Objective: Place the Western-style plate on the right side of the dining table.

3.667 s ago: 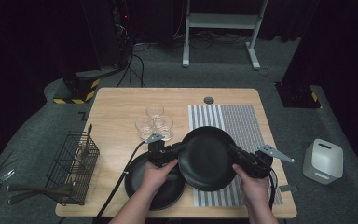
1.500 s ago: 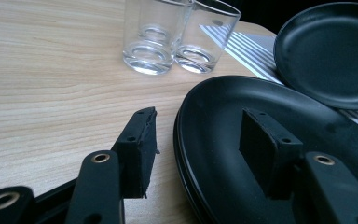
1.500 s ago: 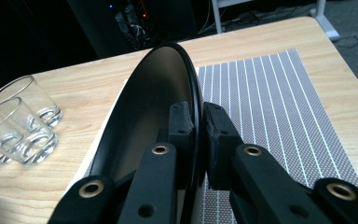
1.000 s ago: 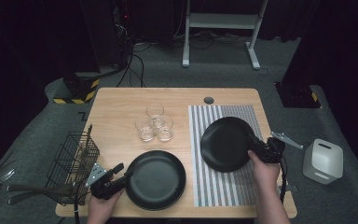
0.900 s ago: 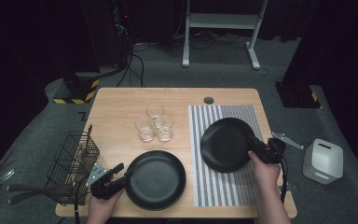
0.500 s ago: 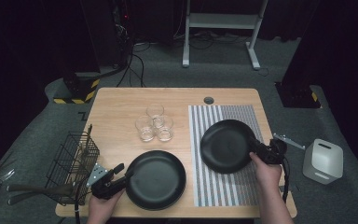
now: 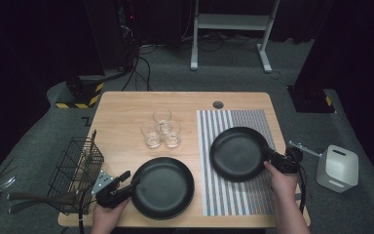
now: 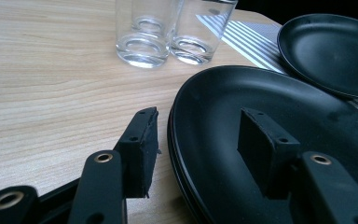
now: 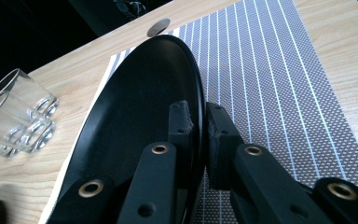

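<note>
My left gripper (image 8: 196, 154) has its fingers spread wide astride the rim of the near plate stack (image 7: 164, 187), gripping nothing. My right gripper (image 9: 196, 126) pinches the other plate (image 7: 238, 153) tilted over the striped mat (image 7: 233, 195); a slack pinch could drop it.

A light wooden tabletop (image 7: 126, 112) stands on dark grey carpeted floor (image 7: 224, 78) in a dim room with black surroundings. Behind it, a white metal desk frame (image 7: 233, 29) rises among tangled black cables (image 7: 146, 53). A yellow-and-black striped floor block (image 7: 85, 92) sits at left; a white boxy plastic device (image 7: 338, 168) rests at right.
</note>
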{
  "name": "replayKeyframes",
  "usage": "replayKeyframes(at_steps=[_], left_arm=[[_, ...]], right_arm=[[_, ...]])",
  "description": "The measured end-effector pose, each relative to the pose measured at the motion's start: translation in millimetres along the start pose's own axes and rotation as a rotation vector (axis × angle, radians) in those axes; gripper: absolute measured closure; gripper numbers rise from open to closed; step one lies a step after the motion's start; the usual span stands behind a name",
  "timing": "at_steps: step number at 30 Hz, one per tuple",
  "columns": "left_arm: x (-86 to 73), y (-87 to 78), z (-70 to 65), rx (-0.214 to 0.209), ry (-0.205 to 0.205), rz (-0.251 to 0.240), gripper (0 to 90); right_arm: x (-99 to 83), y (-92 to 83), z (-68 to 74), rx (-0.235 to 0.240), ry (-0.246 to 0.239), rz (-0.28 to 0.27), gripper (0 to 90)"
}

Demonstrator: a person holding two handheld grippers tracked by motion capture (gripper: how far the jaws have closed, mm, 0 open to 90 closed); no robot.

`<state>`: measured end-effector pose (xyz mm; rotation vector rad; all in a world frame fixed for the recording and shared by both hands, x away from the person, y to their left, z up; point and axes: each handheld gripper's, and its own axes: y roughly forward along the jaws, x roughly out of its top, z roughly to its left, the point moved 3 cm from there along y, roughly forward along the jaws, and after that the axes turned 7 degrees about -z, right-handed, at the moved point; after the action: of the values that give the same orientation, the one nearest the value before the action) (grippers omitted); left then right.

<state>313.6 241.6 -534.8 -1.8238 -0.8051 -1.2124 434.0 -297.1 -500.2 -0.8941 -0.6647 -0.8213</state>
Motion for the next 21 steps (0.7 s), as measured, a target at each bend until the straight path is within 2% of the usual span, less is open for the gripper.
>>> replayKeyframes(at_steps=[8, 21], left_arm=[[-0.2, 0.5, -0.1, 0.001, 0.004, 0.004, 48.3], [-0.6, 2.2, -0.5, 0.004, 0.002, 0.014, 49.6]], right_arm=[[-2.3, -0.2, -4.6, 0.01, 0.014, 0.005, 82.6], [-11.5, 1.0, -17.9, 0.033, 0.067, 0.003, 82.2]])
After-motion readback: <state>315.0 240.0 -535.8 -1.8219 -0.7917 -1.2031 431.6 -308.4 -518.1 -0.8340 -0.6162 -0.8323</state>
